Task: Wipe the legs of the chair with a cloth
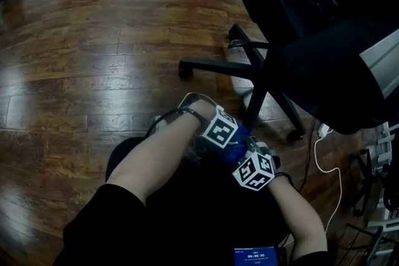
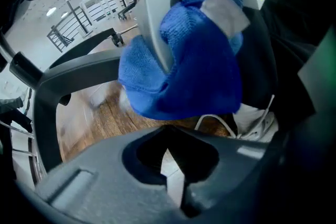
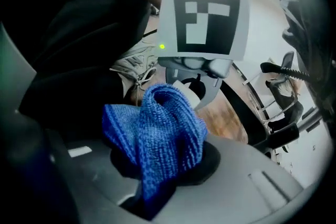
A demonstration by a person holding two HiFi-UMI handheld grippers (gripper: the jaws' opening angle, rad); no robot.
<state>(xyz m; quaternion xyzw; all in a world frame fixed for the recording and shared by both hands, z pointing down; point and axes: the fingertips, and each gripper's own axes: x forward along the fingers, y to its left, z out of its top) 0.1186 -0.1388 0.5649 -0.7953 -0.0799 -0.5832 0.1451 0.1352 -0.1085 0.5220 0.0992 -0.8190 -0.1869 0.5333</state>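
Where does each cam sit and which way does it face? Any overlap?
Head view: on the person's head, looking steeply down at the chair base and wood floor; both forearms show.
Left gripper view: on the left gripper, looking along its shut jaws at the right gripper and blue cloth, chair leg at left.
Right gripper view: on the right gripper, jaws clamped on the cloth, facing the left gripper's marker cube.
Shared: cloth in all three.

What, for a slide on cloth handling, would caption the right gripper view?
The right hand-held gripper shut on a blue cloth, facing the left hand-held gripper.
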